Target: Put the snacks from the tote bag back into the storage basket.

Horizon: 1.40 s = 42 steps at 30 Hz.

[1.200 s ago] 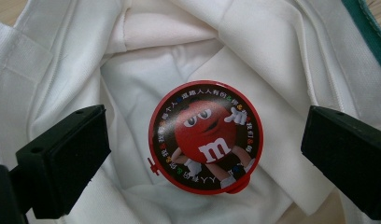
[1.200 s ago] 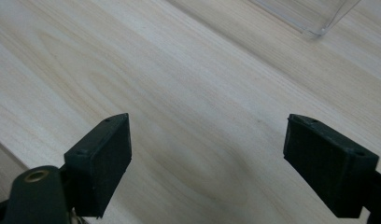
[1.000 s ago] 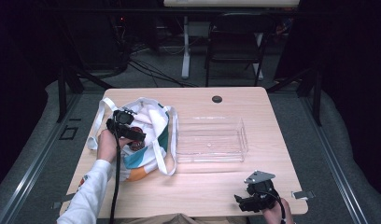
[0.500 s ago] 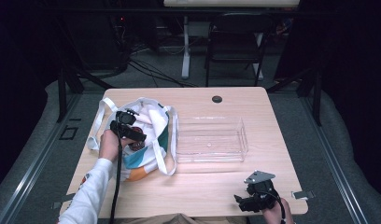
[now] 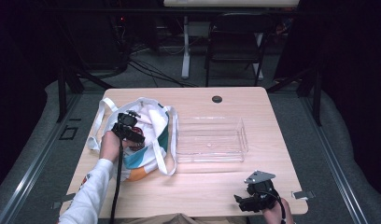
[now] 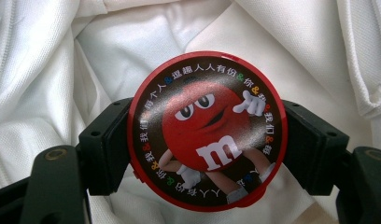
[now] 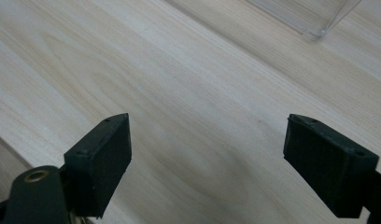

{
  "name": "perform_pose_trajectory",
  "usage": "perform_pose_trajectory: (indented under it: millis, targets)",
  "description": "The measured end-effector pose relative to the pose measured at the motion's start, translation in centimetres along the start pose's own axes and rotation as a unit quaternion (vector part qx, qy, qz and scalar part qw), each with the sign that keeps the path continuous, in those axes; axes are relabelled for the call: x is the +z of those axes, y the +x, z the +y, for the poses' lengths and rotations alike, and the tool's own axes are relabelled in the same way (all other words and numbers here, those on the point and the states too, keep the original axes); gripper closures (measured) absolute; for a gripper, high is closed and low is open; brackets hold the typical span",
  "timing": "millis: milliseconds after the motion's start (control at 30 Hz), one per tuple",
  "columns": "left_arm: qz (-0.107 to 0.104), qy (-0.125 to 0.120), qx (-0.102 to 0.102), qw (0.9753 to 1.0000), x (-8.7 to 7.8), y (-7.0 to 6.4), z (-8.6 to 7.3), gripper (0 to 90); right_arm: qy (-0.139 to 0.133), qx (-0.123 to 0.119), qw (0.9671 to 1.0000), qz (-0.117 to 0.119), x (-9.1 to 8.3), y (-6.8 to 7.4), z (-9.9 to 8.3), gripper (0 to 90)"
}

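Pale wood-grain laminate covers the desk (image 5: 198, 186), which stands on grey carpet in a dim room with a dark folding chair (image 5: 235, 44) behind it. At the desk's left, the left gripper (image 6: 207, 140) hangs over a crumpled white cloth tote bag (image 5: 153, 119), its jaws pinching a round, flat red tin (image 6: 207, 130) by its edges. The tin's glossy lid carries a red cartoon candy figure with white gloves, ringed by small printed characters on a dark band. Soft white fabric folds lie all around it in the left gripper view. From the high view the bag shows teal and orange patches along its lower edge and long white straps trailing onto the wood.

Compared with a second ago, the left gripper has shifted very little above the bag, and the right gripper (image 5: 254, 198) sits where it did, near the desk's front right edge. Its jaws stand spread wide with nothing between them, bare wood beneath in the right gripper view (image 7: 207, 154).

Between the two, a clear, rectangular plastic tray (image 5: 242, 135) with thin upright walls rests just beside the bag, unmoved. A small black round grommet (image 5: 217, 99) marks the desk's far edge.
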<state>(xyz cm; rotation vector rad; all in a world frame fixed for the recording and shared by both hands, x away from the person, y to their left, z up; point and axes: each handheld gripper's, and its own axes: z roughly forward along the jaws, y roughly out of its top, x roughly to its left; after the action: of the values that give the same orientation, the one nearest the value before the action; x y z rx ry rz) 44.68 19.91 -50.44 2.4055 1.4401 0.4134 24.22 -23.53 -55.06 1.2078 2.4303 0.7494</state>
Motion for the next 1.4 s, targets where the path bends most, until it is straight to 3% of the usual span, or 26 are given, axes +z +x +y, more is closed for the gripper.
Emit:
perform_pose_trajectory:
  millis: [633,1400]
  targets:
    - [-0.012,-0.01,0.003,0.9999,-0.6,-0.1,0.0,26.0,0.001,0.001,1.0,-0.001,-0.1,0.0,0.0,14.7]
    - [-0.015,-0.039,0.01,0.9991,-2.8,-0.2,0.2,26.0,0.0,-0.001,1.0,-0.001,-0.1,0.0,0.0,14.7]
